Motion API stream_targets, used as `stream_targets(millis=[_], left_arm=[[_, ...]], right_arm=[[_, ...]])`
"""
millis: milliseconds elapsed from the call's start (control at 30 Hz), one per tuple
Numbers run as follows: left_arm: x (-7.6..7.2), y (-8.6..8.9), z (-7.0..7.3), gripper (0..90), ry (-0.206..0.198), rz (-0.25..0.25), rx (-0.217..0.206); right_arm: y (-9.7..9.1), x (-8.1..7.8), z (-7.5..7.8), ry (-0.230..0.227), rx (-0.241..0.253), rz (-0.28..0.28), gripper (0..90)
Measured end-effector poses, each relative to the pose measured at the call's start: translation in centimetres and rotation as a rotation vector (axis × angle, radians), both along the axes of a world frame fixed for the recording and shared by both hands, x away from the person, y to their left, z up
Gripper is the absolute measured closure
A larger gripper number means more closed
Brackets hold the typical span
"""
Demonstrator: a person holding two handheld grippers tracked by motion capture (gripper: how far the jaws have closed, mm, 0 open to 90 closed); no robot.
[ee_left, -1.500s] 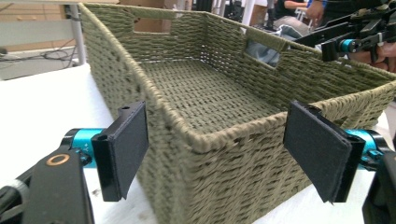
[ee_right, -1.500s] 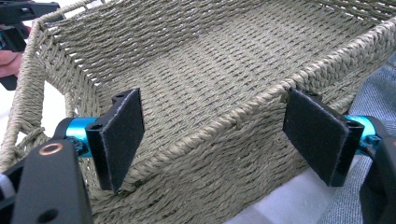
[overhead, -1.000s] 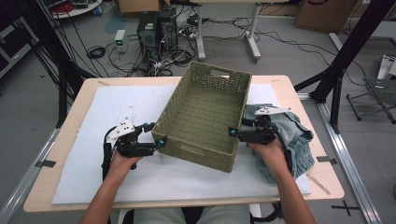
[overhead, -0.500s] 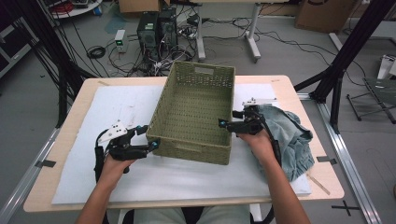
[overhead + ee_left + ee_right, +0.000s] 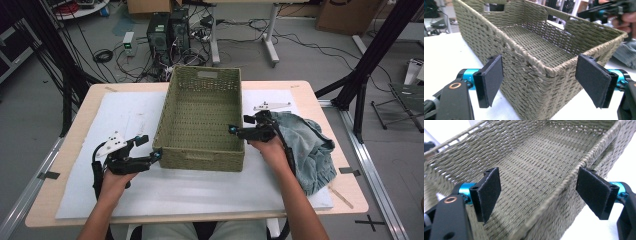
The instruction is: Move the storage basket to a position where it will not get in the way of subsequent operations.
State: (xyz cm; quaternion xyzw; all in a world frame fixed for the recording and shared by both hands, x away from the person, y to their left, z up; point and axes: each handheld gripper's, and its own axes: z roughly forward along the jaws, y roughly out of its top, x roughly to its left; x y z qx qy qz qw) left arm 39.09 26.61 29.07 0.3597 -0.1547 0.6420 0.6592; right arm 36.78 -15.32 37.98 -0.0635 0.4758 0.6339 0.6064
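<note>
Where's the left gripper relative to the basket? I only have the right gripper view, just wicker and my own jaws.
Observer: The left gripper is at the near left corner of the woven basket, jaws open with that corner between them in the left gripper view.
Operator: Is anything in the basket?
Observer: No, its floor is bare weave in the left gripper view.
Operator: What's behind my right hand?
Observer: A crumpled grey-blue cloth lies on the table, to the right of the basket and under the wrist.
Operator: Is the basket flat?
Observer: In the high view it sits flat on the white mat; the right gripper is open at its right rim.
</note>
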Motion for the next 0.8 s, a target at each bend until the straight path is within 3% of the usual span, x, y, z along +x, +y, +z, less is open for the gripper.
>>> stream_targets(millis=[133, 333, 467, 567, 800], left_arm=[[-0.1, -0.3, -0.1, 22.5, -0.007, -0.008, 0.011], [0.1, -1.0, 0.1, 22.5, -0.003, -0.012, 0.046], [0.3, -1.5, 0.2, 22.1, 0.005, 0.002, 0.051], [0.2, -1.3, 0.2, 22.4, 0.013, -0.005, 0.059], [0.1, -1.2, -0.1, 23.7, 0.018, -0.006, 0.066]], right_arm=[[-0.6, -0.2, -1.3, -0.025, -0.01, -0.017, 20.4], [-0.7, 0.5, -2.8, -0.013, -0.035, -0.054, 20.4], [0.1, 1.0, -2.7, 0.007, -0.073, -0.05, 20.4], [0.9, 1.0, -2.5, 0.0, -0.06, -0.068, 19.6], [0.6, 1.0, -1.9, 0.029, -0.08, -0.027, 19.7]])
